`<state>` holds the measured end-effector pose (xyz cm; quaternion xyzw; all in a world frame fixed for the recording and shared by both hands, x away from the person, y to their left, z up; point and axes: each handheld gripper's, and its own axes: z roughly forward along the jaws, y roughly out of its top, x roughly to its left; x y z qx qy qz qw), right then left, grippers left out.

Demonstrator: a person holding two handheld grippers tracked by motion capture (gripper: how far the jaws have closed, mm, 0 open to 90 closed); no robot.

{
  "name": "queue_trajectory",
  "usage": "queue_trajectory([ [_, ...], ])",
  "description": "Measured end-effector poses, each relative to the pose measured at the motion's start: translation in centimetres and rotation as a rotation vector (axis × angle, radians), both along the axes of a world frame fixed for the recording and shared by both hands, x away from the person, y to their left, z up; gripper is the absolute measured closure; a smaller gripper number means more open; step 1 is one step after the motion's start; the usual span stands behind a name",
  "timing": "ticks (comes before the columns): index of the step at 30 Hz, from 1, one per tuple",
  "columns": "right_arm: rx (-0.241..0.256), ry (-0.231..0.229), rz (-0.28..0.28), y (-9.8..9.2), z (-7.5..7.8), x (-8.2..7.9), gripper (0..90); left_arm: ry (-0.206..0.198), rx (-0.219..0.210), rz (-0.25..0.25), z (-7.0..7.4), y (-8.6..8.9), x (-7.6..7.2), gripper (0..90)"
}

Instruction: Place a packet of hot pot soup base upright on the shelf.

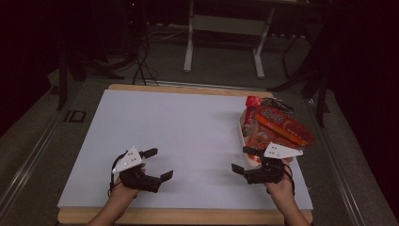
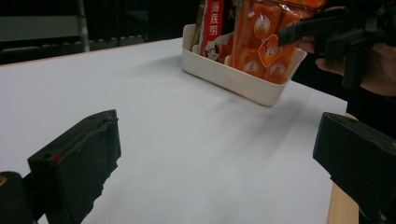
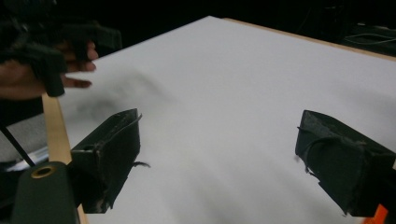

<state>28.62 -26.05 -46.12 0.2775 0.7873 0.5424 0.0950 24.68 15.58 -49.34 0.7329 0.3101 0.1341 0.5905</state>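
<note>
My left gripper (image 1: 159,164) hovers over the near left part of the white board (image 1: 179,127), open, with nothing between its jaws. My right gripper (image 1: 242,159) is at the near right, open and empty too, just in front of a white bin (image 1: 241,130) stuffed with orange and red snack packets (image 1: 282,125). In the left gripper view my left gripper (image 2: 215,158) faces the bin (image 2: 243,86) and its packets (image 2: 261,42), with the right gripper (image 2: 345,32) beside them. In the right gripper view my right gripper (image 3: 219,158) looks across bare board toward the left gripper (image 3: 46,51).
The board lies on a wooden table whose edge (image 1: 188,215) shows along the front. Dark floor, cables and a white desk frame (image 1: 226,28) lie beyond the far edge. The bin stands close to the board's right edge.
</note>
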Motion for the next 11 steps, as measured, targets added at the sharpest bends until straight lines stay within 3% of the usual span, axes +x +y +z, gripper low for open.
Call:
queue_trajectory([
  [4,-0.015,0.027,-0.001,-0.4,-1.0,-0.4,13.7,-0.003,-0.001,0.004,-0.1,0.2,0.0,1.4],
  [8,-0.047,0.008,0.003,-0.6,-1.4,-0.8,13.9,0.002,-0.005,0.013,-0.2,0.3,0.0,1.4],
  [11,-0.036,0.007,0.001,-0.8,-1.4,-0.7,14.0,0.004,0.000,0.013,-0.3,0.3,0.1,1.4],
])
